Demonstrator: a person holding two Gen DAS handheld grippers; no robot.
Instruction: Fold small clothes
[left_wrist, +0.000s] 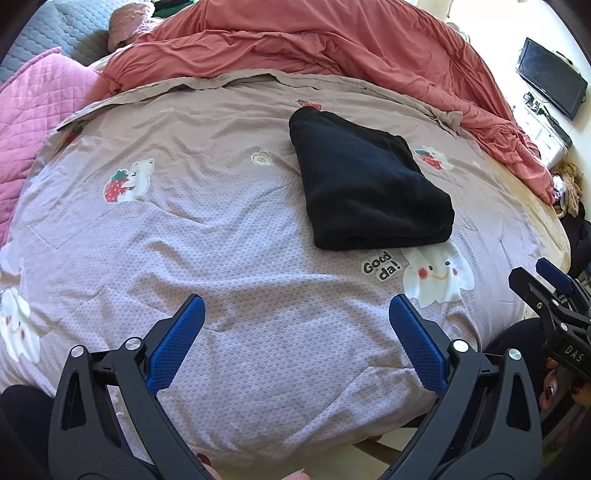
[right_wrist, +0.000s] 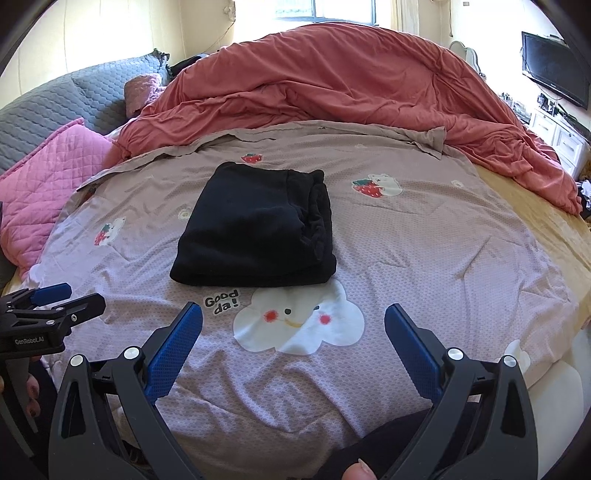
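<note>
Bed (right_wrist: 535, 229) under lilac cartoon-print cover (right_wrist: 424, 258); folded black garment (right_wrist: 255, 229) lies on it

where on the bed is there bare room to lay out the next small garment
Free: the lilac printed quilt right of the folded black garment, and the strip between it and the pink quilted pillow. Near the open left gripper and right gripper is bare too. Crowded: the rumpled salmon duvet behind.

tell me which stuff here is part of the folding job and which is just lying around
Part of the job:
- black garment, folded into a bundle on the bed
- lilac printed cover it lies on
- left gripper, open, empty
- right gripper, open, empty

Just lying about:
- red duvet, heaped behind
- pink quilted pillow
- grey quilted pillow
- black screen on the wall
</note>
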